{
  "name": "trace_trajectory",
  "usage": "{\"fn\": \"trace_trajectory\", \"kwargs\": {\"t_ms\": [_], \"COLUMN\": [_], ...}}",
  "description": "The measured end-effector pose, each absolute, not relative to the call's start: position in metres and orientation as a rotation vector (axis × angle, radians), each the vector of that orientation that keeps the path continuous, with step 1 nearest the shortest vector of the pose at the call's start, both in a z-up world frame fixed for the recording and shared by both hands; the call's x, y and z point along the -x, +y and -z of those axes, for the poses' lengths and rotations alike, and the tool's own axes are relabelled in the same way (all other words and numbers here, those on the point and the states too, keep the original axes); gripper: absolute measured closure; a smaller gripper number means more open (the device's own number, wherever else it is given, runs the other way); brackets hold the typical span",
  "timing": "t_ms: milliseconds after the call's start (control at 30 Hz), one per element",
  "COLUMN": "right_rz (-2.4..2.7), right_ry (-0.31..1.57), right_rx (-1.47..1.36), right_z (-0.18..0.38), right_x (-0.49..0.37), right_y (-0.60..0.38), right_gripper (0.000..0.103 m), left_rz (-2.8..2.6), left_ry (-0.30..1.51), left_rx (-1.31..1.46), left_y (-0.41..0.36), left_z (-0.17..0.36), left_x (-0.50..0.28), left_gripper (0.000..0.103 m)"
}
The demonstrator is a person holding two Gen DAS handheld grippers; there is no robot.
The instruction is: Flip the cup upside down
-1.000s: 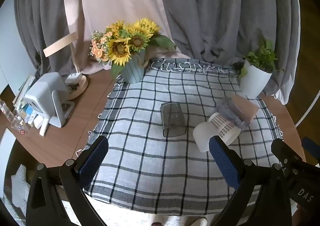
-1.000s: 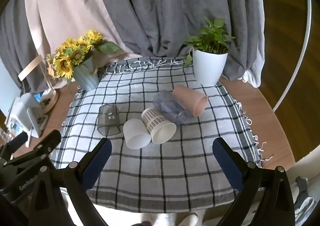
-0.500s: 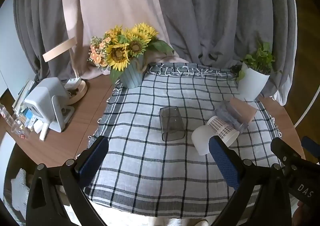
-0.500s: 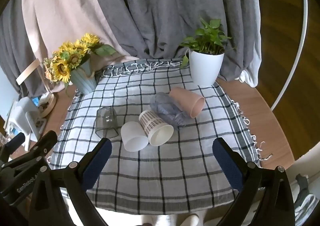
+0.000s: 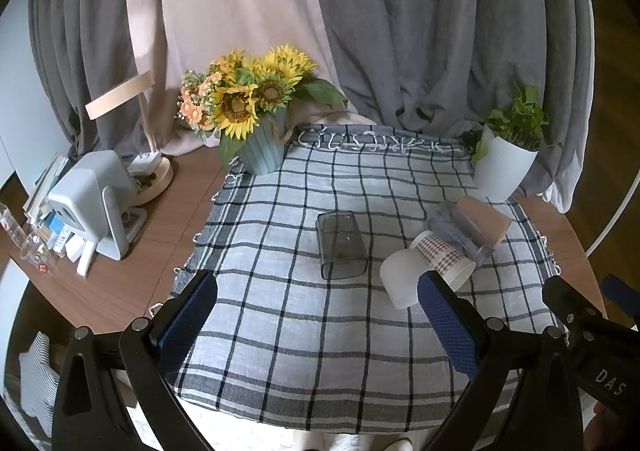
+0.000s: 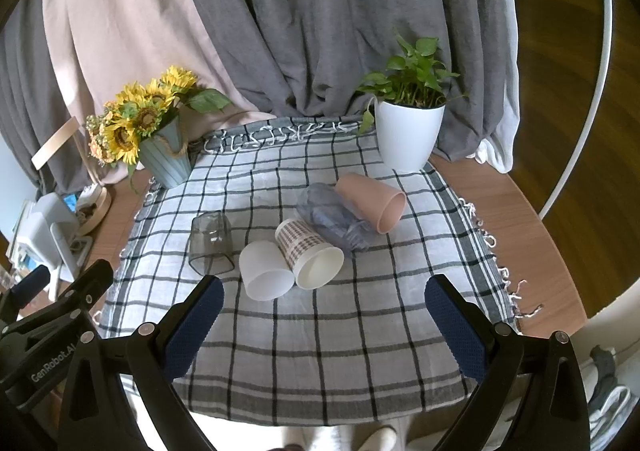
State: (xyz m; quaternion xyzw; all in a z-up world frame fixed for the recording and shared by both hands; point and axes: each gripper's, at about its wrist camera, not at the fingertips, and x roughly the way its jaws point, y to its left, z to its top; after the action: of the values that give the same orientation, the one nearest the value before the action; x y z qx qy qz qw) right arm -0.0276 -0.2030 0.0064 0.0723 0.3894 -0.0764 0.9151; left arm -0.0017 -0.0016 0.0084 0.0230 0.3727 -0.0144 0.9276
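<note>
Five cups lie on their sides on the checked cloth (image 6: 320, 331), all empty as far as I can see. The smoky clear cup (image 6: 211, 244) lies alone on the left, mouth toward me. Right of it, the white cup (image 6: 264, 271) touches the patterned paper cup (image 6: 310, 255); behind them the bluish ribbed cup (image 6: 332, 217) lies against the pink cup (image 6: 372, 203). Two pots stand at the far edge: a blue vase (image 5: 262, 149) holding sunflowers on the left, a white pot (image 6: 408, 135) with a green plant on the right. My left gripper (image 5: 316, 315) and my right gripper (image 6: 322, 315) both hang spread wide above the near cloth, grasping nothing.
</note>
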Motion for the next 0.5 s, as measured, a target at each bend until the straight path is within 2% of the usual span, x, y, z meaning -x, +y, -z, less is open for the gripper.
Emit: {"fn": "trace_trajectory", "kwargs": {"t_ms": [500], "right_rz": [0.159], "right_ry": [0.805], "right_rx": [-0.148], "right_z": [-0.0071], "right_x": [0.0269], "right_y": [-0.2013], "right_gripper": [0.001], "left_rz": [0.027], "left_ry": [0.77], "left_rx": [-0.041], "left_y": [-0.0039], "left_z": [-0.008], "left_x": [0.0051], "left_gripper": [0.001]}}
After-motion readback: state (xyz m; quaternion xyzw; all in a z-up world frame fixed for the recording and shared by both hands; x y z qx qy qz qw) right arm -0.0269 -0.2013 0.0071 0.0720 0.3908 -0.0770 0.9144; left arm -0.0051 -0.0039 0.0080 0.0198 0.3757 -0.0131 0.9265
